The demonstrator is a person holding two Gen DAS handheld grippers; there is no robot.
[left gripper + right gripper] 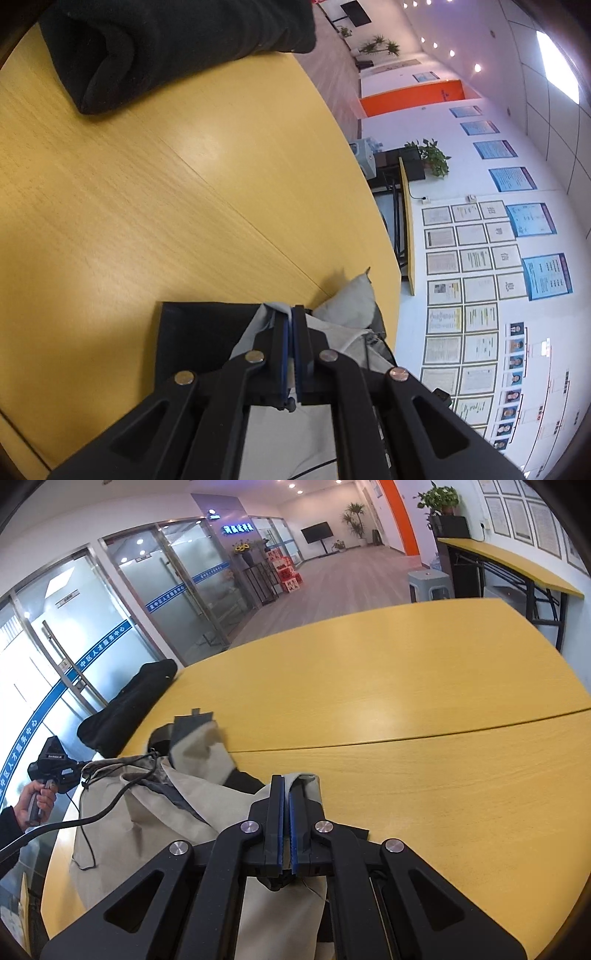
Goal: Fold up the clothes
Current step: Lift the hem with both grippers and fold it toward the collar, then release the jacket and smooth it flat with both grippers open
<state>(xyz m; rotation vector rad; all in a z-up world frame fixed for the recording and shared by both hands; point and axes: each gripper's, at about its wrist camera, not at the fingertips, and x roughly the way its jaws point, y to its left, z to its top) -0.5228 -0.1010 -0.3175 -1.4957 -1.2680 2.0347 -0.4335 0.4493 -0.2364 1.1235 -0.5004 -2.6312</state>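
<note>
1. The yellow wood-grain surface (424, 709) fills most of both views, with a seam running across it.
2. A beige garment (192, 805) with a dark grey lining and black drawcords lies crumpled at the near edge of the surface, partly lifted, its fabric bunched and creased.
3. A black folded garment (155, 48) rests on the surface well apart from the beige one, at the far edge.
4. The left gripper (291, 314) has its fingers clenched on a fold of the beige garment.
5. The right gripper (286, 786) likewise pinches a beige hem between its blue-padded fingers.
</note>
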